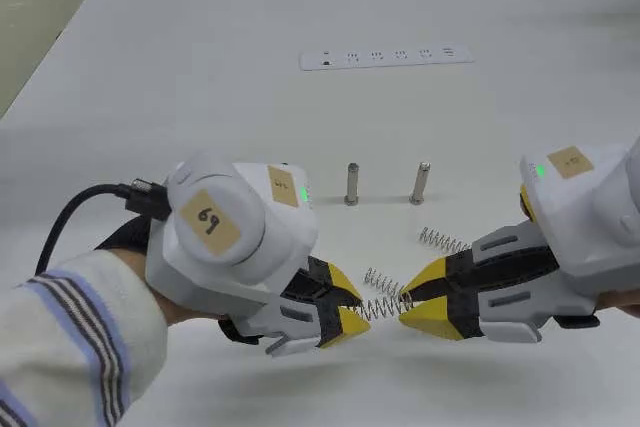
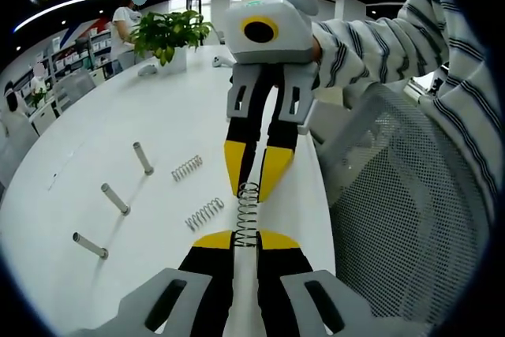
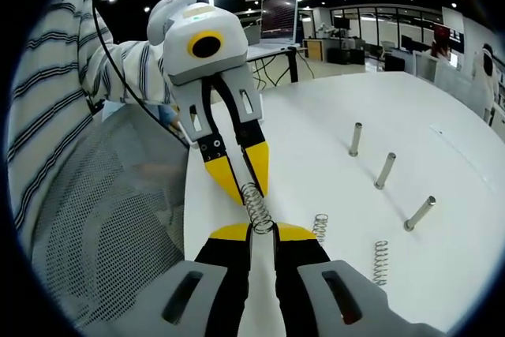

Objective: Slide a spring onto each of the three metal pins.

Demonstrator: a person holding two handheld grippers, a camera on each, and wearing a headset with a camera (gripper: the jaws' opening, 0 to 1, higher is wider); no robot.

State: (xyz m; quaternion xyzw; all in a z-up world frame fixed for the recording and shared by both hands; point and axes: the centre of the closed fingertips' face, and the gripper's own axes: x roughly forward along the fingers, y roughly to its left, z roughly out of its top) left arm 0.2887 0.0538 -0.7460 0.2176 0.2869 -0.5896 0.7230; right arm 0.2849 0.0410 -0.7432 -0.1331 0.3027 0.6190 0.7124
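Stretching level between the two pairs of tongs, the spring (image 1: 385, 305) is held, as far as I can tell, just clear of the surface (image 1: 200, 67). Its long axis runs from side to side across the person. One end is pinched in the left tongs (image 1: 358, 308) and the other in the right tongs (image 1: 407, 305), both narrowed down onto the coil. The pins (image 1: 352, 184) stand upright farther out on the surface, well apart from the spring and ahead of it, so its axis lies crosswise to theirs. I judge it has to be tipped on end before it can go over a pin top. In the head view the spring sits about midway between two pins, so neither hand looks clearly nearer. Two loose springs (image 1: 443, 240) lie flat between the held one and the pins, and a white power strip (image 1: 387, 56) lies beyond them.
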